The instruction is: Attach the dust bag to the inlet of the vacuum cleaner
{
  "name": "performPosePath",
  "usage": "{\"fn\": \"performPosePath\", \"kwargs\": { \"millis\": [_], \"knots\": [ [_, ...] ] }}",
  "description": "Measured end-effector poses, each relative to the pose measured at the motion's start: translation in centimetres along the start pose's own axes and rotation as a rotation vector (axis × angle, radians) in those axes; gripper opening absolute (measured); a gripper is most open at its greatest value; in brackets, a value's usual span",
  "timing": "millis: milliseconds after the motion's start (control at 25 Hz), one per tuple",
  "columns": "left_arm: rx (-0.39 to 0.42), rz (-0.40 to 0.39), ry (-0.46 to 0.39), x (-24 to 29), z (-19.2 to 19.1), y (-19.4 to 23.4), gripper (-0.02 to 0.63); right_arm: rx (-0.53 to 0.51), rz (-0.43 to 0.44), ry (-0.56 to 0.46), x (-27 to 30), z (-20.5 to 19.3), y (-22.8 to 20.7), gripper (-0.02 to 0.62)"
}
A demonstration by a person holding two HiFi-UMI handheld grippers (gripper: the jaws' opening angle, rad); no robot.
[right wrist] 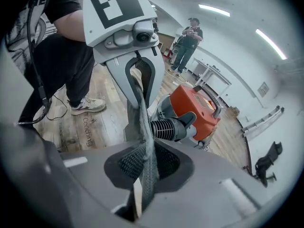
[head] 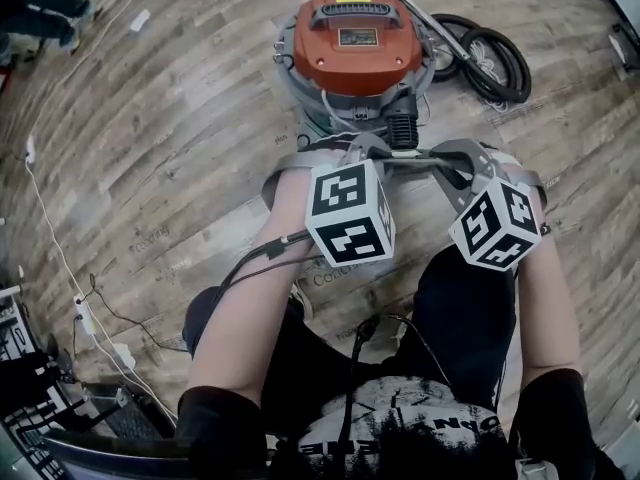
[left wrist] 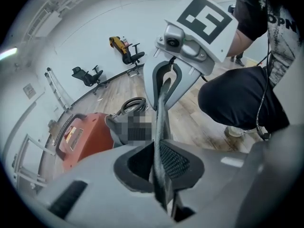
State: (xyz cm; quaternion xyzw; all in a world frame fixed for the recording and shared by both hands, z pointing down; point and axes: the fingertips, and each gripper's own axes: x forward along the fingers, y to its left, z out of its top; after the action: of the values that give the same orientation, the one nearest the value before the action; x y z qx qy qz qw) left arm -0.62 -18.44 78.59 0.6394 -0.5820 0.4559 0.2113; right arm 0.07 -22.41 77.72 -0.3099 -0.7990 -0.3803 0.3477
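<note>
Overhead, the head view shows both bare forearms reaching forward and down, side by side, each hand holding tongs topped with a black-and-white marker cube. The left gripper (left wrist: pixel 159 167) has its jaws nearly closed, pinching a thin edge of the grey dust bag (right wrist: pixel 141 118). The right gripper (right wrist: pixel 144 170) is clamped the same way on the bag's other edge. The fabric runs taut between the two, raised above the wood floor (head: pixel 180 118).

Just beyond the bag stands the vacuum cleaner (head: pixel 355 38), orange on top with a grey drum. Its black ribbed stub (right wrist: pixel 165 127) points toward the bag, and the bag is not fitted on it. A black hose (head: pixel 490 63) lies coiled on the floor beside the vacuum cleaner. A white cable (head: pixel 50 228) trails along the floor at far left. Another person (right wrist: pixel 187 42) stands at the back of the room.

Print on the floor reads "Coaching" (right wrist: pixel 88 129). The vacuum cleaner's labels are too small to read.
</note>
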Motion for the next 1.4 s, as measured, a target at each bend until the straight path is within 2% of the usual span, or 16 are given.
{"fn": "performPosePath", "kwargs": {
  "millis": [480,640,960,1400],
  "knots": [
    [0.027,-0.015,-0.058,-0.2,1.6,0.5,0.035,-0.042,-0.010,0.071,-1.6,-0.3,-0.7,0.032],
    [0.041,-0.007,-0.059,-0.5,1.9,0.6,0.035,-0.050,-0.019,0.075,-1.9,-0.1,-0.9,0.032],
    [0.043,-0.003,-0.013,0.8,-0.1,1.2,0.041,-0.073,-0.020,0.093,0.5,0.0,-0.1,0.034],
    [0.034,-0.040,-0.047,2.0,0.7,0.8,0.037,-0.070,-0.039,0.126,0.3,-1.3,-1.0,0.037]
  ]
}}
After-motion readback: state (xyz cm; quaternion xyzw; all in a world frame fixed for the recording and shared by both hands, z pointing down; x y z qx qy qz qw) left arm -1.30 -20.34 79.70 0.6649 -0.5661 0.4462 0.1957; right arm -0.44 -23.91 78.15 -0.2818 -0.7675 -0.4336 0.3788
